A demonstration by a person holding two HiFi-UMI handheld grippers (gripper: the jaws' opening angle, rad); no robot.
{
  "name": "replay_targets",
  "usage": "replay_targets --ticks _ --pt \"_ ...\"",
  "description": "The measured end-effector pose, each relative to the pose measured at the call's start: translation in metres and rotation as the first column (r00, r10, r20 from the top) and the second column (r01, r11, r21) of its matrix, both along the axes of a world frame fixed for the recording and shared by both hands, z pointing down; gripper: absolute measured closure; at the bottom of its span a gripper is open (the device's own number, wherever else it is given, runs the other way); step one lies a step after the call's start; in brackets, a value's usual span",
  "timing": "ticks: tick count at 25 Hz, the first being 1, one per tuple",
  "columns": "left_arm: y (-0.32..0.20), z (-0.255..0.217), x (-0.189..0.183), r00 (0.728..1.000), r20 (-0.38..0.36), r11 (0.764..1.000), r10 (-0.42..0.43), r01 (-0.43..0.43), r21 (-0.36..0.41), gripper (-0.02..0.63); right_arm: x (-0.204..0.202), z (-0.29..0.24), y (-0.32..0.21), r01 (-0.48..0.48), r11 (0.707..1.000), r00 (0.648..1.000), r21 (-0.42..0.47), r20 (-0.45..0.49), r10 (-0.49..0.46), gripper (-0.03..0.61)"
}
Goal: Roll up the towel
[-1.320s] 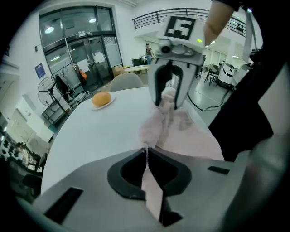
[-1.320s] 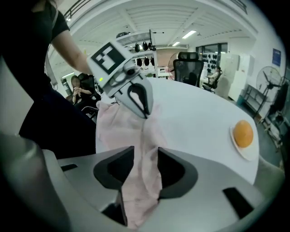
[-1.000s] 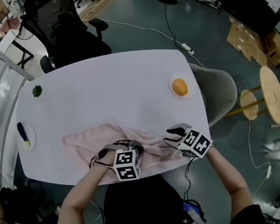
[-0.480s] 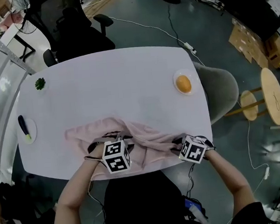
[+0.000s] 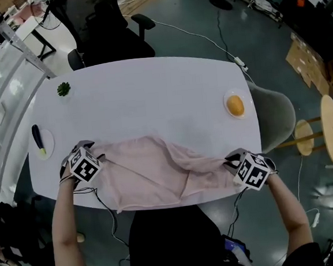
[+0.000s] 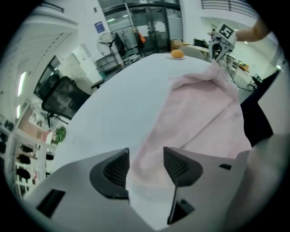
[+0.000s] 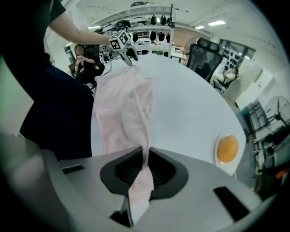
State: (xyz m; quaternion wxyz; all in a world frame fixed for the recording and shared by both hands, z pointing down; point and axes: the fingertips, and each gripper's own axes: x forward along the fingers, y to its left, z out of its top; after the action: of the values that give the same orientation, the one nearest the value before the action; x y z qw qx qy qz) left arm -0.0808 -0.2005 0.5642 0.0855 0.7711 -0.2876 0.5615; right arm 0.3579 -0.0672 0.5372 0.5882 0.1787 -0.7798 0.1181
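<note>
A pale pink towel (image 5: 152,171) lies stretched and creased along the near edge of the white table (image 5: 152,102). My left gripper (image 5: 79,157) stands at the towel's left end. In the left gripper view its jaws (image 6: 146,156) have just been opening; the towel (image 6: 199,108) runs between them, but the pads stand clear of the cloth. My right gripper (image 5: 234,159) is at the towel's right end. Its jaws (image 7: 147,152) have just been closing and now pinch a fold of the towel (image 7: 122,108).
An orange on a small plate (image 5: 235,105) sits at the table's right side. A green sprig (image 5: 63,88) and a dark vegetable on a plate (image 5: 38,140) are at the left. A black office chair (image 5: 111,30) stands behind the table, a grey chair (image 5: 274,111) to its right.
My left gripper went from the towel's middle to its left end and opened. The right gripper closed on the right end. The towel is now drawn out wider.
</note>
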Motion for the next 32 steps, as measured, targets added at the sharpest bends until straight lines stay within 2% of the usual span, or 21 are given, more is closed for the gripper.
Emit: replay_targets --ticks 3,4,5,7,11,17,24,32 --pt "-0.013 0.017 -0.035 0.991 -0.008 0.991 -0.130 0.130 -0.005 0.360 0.009 -0.008 -0.024 -0.011 0.999 0.999 0.038 -0.044 0.013 0.531" --pt "-0.017 0.022 -0.041 0.987 -0.011 0.987 -0.163 0.163 -0.001 0.386 0.013 -0.009 -0.032 -0.011 0.999 0.998 0.051 -0.063 0.015 0.531" --pt "-0.021 0.027 -0.044 0.982 -0.011 0.982 -0.191 0.191 0.008 0.423 0.017 -0.010 -0.040 -0.010 0.998 0.996 0.065 -0.083 0.015 0.531" --pt "-0.026 0.034 -0.047 0.973 -0.002 0.973 -0.230 0.230 0.022 0.574 0.025 -0.012 -0.058 -0.007 0.995 0.992 0.095 -0.123 0.019 0.532" --pt "-0.020 0.034 -0.051 0.970 0.008 0.970 -0.242 0.242 0.013 0.589 0.040 -0.020 -0.095 -0.021 0.988 0.982 0.151 -0.181 0.049 0.537" --pt "-0.012 0.009 -0.089 0.961 -0.028 0.959 -0.276 0.277 0.056 0.589 0.041 -0.026 -0.165 -0.046 0.971 0.968 0.236 -0.228 0.101 0.538" --pt "0.000 -0.004 -0.116 0.957 -0.035 0.954 -0.289 0.291 0.075 0.589 0.008 -0.015 -0.258 0.019 0.960 0.955 0.280 -0.288 0.065 0.539" --pt "-0.012 0.003 -0.137 0.944 -0.060 0.941 -0.325 0.329 0.081 0.588 -0.036 -0.003 -0.364 0.056 0.940 0.932 0.336 -0.356 0.072 0.538"
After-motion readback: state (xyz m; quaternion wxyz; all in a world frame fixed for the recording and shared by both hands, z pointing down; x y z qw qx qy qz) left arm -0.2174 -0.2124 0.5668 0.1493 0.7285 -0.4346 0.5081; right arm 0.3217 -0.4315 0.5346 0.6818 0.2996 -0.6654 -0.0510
